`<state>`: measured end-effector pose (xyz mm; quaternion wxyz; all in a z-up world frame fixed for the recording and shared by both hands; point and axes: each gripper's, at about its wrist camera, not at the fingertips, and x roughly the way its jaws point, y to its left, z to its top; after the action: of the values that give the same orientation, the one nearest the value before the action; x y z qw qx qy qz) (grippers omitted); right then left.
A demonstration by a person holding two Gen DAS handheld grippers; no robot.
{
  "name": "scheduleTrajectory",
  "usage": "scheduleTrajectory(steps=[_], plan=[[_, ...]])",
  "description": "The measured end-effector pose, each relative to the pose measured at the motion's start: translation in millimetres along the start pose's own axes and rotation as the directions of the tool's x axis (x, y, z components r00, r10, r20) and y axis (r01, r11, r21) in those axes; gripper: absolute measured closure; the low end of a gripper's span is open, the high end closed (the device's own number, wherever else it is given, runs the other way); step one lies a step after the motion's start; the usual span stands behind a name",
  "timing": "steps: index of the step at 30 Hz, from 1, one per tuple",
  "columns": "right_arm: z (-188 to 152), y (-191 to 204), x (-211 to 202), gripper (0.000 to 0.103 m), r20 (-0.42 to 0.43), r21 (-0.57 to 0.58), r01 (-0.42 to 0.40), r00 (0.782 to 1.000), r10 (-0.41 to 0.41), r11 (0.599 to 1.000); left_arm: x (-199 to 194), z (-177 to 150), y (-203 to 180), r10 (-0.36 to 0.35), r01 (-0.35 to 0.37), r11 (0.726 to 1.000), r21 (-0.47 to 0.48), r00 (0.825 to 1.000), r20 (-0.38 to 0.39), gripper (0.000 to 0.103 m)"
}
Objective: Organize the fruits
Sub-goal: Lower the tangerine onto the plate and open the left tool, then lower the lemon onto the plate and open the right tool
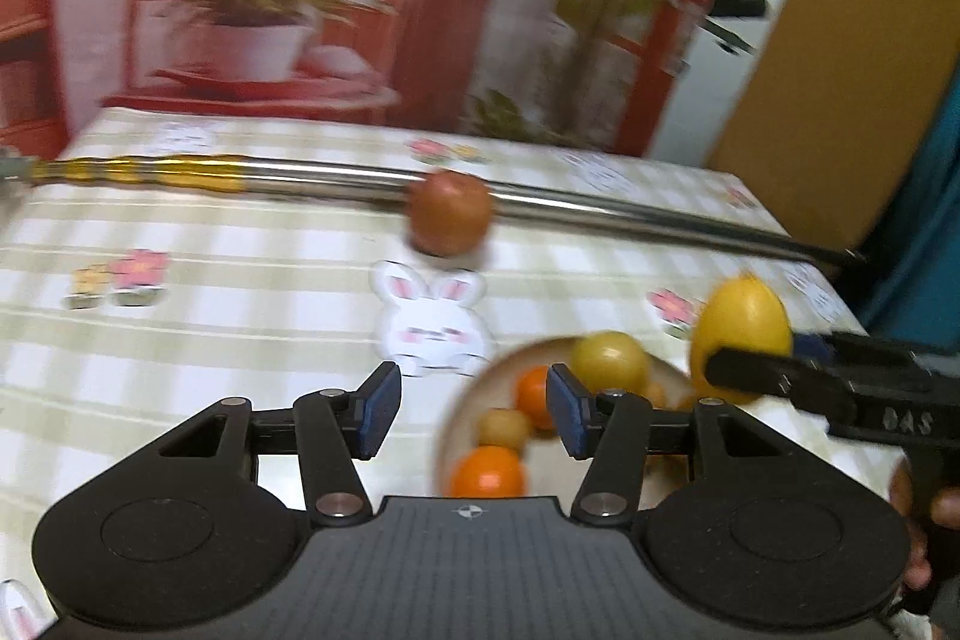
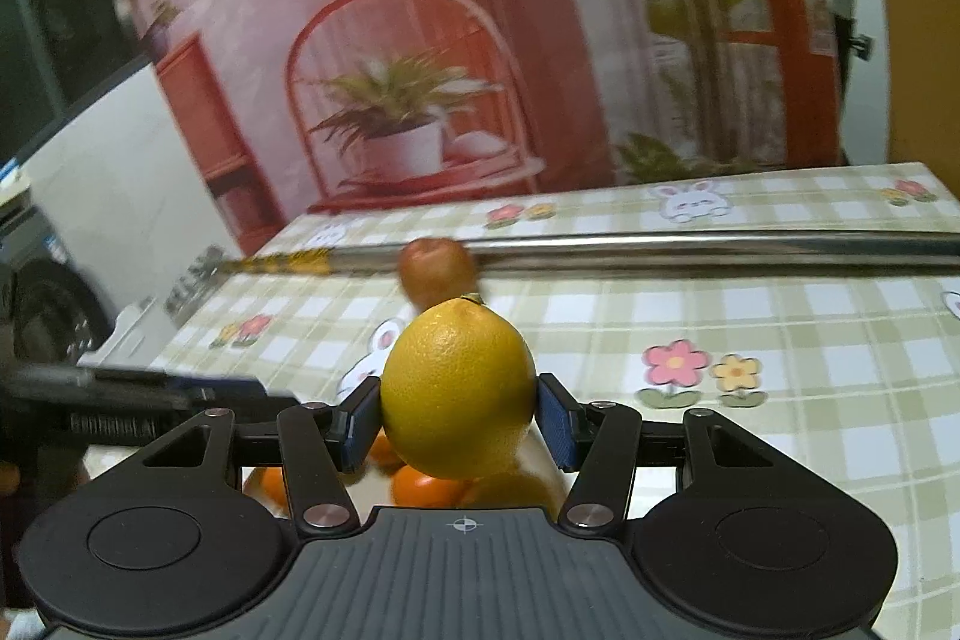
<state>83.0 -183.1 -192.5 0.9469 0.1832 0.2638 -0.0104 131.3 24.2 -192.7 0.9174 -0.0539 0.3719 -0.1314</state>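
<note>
My right gripper is shut on a big yellow lemon, held just above a beige bowl. The bowl holds several oranges and small yellow fruits. From the left wrist view the lemon hangs at the bowl's right edge, in the black fingers of the right gripper. My left gripper is open and empty over the bowl's left side. A reddish-brown apple sits farther back on the table, touching a metal rod.
A long shiny metal rod with a yellow-wrapped end lies across the back of the checked tablecloth. A printed backdrop of plants stands behind the table. A person's hand shows at the right edge.
</note>
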Motion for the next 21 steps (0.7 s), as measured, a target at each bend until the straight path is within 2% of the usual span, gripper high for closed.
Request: scheduleTrajectory(steps=[5, 10, 15, 21], plan=[[1, 21, 8, 0.052, -0.059, -0.035, -0.034, 0.998, 0.032, 0.999, -17, 2, 17, 0.044, -0.042, 0.998, -0.041, 0.998, 0.035, 0.043], [-1, 40, 19, 0.052, -0.123, -0.067, -0.065, 0.991, 0.056, 0.996, -24, -4, 22, 0.061, -0.059, 0.998, -0.038, 0.997, 0.051, 0.042], [-1, 63, 36, 0.052, -0.223, -0.151, -0.107, 0.972, 0.071, 0.983, -30, -9, 28, 0.061, -0.058, 0.997, -0.046, 0.996, 0.071, 0.042], [-2, 77, 57, 0.052, -0.310, -0.152, -0.104, 0.949, 0.053, 0.983, -36, -13, 39, 0.054, -0.047, 0.995, -0.084, 0.994, 0.090, 0.042]])
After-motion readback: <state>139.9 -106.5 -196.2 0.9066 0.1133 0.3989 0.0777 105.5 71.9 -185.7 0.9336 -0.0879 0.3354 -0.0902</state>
